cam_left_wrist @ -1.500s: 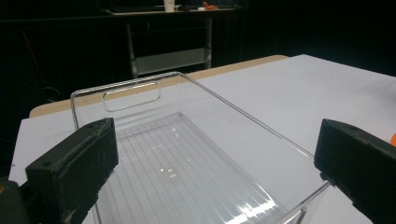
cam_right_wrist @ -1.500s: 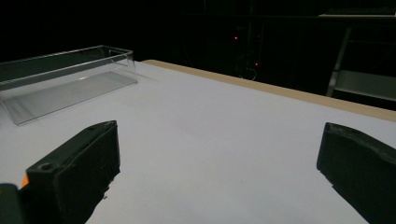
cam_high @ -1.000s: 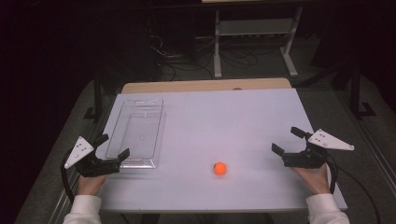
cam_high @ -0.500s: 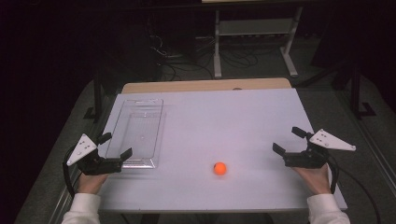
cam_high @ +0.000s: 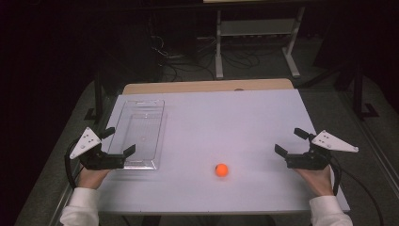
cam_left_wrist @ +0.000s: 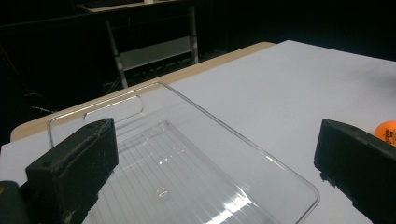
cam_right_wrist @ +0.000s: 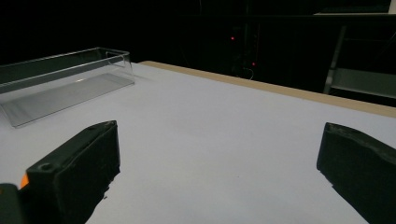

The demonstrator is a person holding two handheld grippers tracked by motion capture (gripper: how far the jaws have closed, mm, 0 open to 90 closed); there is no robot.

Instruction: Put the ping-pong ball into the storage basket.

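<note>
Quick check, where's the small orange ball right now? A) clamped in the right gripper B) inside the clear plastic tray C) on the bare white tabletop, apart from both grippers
C: the small orange ball lies on the white tabletop, outside the clear plastic tray, with the open left gripper and right gripper both apart from it.

The orange ball (cam_left_wrist: 386, 133) is half hidden behind the left claw's (cam_left_wrist: 212, 177) jaw, cut by the frame edge.

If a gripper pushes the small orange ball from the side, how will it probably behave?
The orange ball looks round and smooth, and it lies free on the flat white table, so it will probably roll away from a side push. It looks small beside the open right gripper, so it is likely light. The jaws may need to close around its middle, or it could slip out.
</note>
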